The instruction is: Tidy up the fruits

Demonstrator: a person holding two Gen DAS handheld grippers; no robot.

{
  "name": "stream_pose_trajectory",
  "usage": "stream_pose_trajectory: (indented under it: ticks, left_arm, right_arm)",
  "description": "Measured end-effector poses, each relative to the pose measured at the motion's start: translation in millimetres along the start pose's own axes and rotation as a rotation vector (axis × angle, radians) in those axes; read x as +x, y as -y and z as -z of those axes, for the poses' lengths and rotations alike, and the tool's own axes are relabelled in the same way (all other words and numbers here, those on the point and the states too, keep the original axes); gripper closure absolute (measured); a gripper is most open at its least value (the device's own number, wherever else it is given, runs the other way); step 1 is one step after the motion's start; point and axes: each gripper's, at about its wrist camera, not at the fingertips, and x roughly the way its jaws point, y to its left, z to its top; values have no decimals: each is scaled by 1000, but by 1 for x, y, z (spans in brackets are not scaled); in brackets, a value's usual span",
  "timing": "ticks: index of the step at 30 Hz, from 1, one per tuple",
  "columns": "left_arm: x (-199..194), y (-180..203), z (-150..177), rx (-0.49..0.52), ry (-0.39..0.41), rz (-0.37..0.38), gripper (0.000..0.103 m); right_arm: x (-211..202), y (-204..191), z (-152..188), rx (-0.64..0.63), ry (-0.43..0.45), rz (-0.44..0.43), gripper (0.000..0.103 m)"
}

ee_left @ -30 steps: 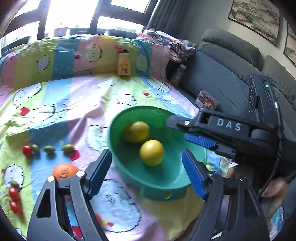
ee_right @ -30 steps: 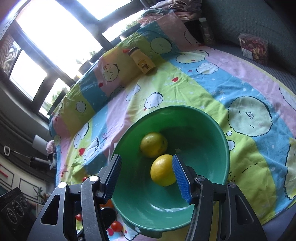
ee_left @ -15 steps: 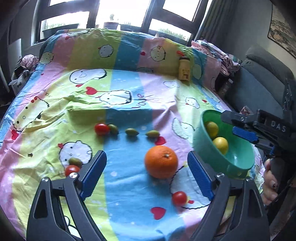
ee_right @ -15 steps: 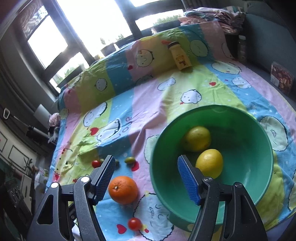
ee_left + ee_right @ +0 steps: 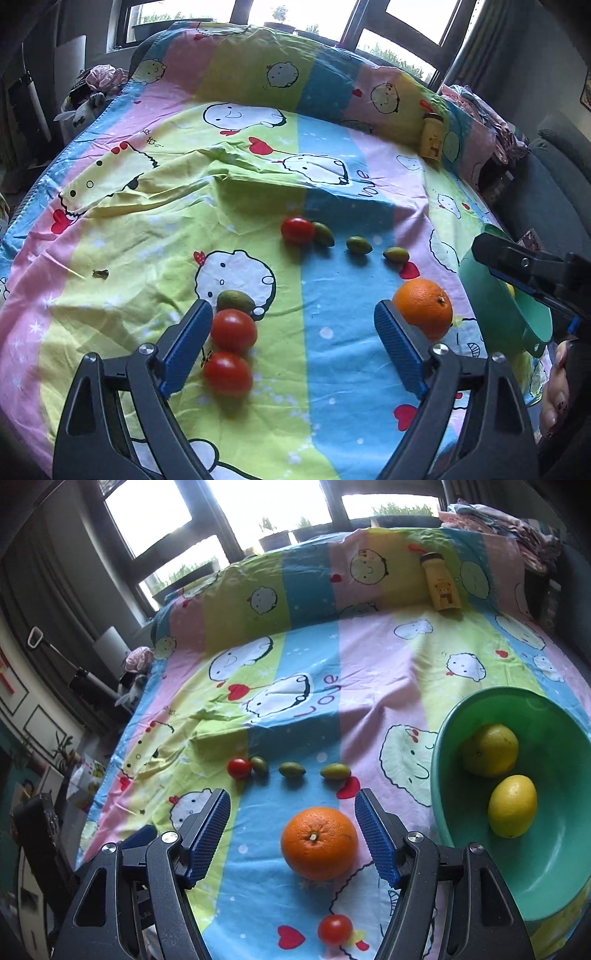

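I am holding my right gripper (image 5: 291,825) wide around one orange (image 5: 319,842) on the sheet (image 5: 369,657) — two lemons (image 5: 512,805) sitting in the bowl (image 5: 554,878) beside it — while my left gripper (image 5: 293,341) is spreading wide beside two tomatoes (image 5: 233,331).

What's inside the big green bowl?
Two round yellow lemons sit side by side inside the green plastic bowl. The bowl's lower edge runs out of the picture, so anything there stays hidden.
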Motion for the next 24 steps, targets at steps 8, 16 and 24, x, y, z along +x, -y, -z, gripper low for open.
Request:
stream_pose_trajectory:
  ticks: [8,16,24]
  left_arm:
    - [2,-7,-1,-13,-12,-4,14]
    - [4,-9,0,-30,-36,13,14]
    - [6,-10,1,-36,-56,19,14]
  right_arm:
    - [19,-4,3,-3,-56,49,32]
    - [38,0,9,-31,-131,155,32]
    - [51,0,16,-56,-184,180,32]
